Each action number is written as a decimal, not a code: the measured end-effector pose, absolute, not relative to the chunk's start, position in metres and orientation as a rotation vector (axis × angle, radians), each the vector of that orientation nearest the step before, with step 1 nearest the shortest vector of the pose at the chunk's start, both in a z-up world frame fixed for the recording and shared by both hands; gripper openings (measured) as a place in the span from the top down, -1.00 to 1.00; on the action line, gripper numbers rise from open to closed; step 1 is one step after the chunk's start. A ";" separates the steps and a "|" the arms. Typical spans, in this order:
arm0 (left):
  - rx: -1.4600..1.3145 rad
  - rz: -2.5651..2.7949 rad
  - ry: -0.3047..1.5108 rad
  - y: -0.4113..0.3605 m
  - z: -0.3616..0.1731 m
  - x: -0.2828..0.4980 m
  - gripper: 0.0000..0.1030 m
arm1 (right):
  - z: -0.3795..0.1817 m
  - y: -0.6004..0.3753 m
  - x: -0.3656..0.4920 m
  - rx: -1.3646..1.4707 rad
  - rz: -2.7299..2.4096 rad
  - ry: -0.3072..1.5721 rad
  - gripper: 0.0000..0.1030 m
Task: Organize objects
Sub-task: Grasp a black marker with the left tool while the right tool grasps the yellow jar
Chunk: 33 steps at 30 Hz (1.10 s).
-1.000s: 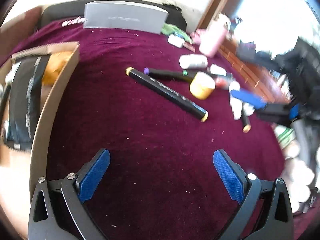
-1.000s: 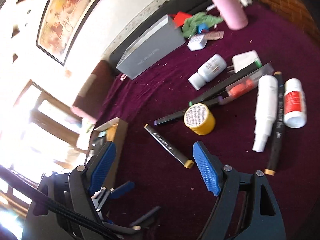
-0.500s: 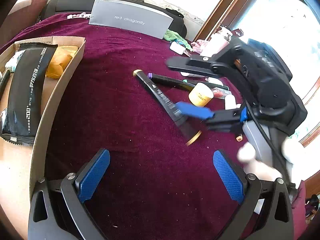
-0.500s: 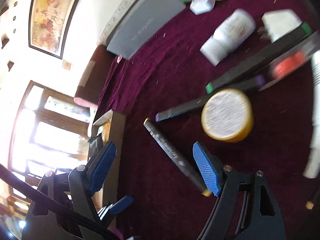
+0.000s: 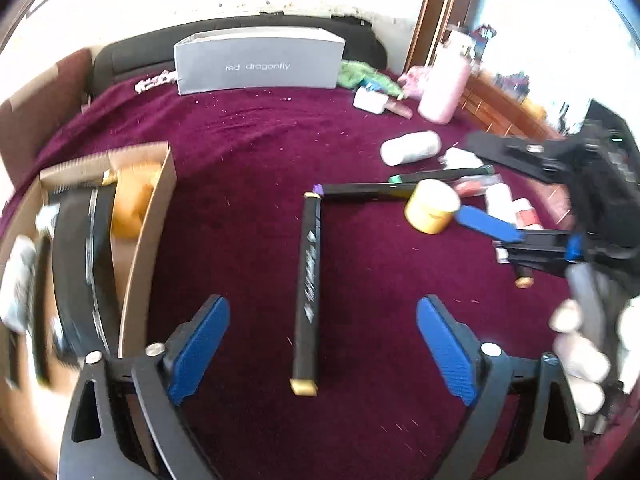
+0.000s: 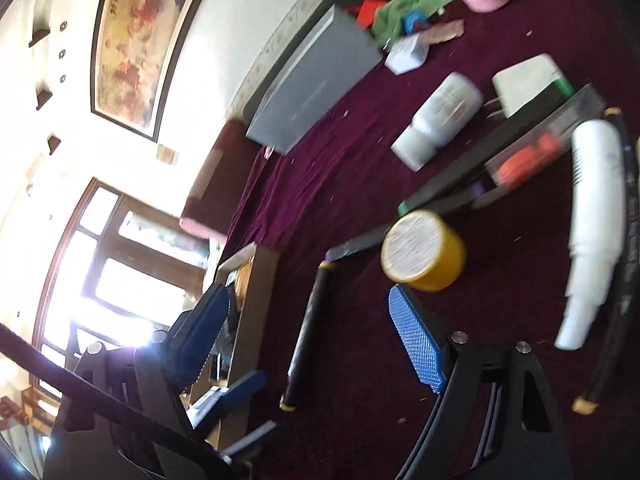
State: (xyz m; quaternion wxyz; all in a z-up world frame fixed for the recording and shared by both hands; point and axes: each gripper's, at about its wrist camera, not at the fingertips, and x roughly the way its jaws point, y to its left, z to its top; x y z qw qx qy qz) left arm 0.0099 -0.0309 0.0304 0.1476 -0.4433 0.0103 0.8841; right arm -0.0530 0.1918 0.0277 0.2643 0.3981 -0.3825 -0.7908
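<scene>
grey box (image 5: 260, 65), "red dragonfly"

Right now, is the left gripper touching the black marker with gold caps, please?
Apart. The left wrist view shows the black marker lying on the maroon cloth between the left gripper's open blue pads, with cloth visible on both sides.

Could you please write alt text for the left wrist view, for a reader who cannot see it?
The open left gripper straddles a black marker with gold caps on a maroon cloth. A cardboard box sits to its left; right, the right gripper nears a yellow jar.
</scene>
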 end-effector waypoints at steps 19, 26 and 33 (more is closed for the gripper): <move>-1.338 2.462 0.109 -0.019 0.020 -0.008 0.78 | 0.035 0.222 -0.043 1.068 -2.326 -1.014 -0.61; -1.256 2.447 -0.048 -0.048 0.044 0.024 0.78 | 0.036 0.192 -0.047 1.154 -2.502 -0.756 -0.61; -1.266 2.421 -0.124 -0.068 0.044 0.036 0.78 | 0.034 0.159 -0.062 1.291 -2.720 -0.420 -0.60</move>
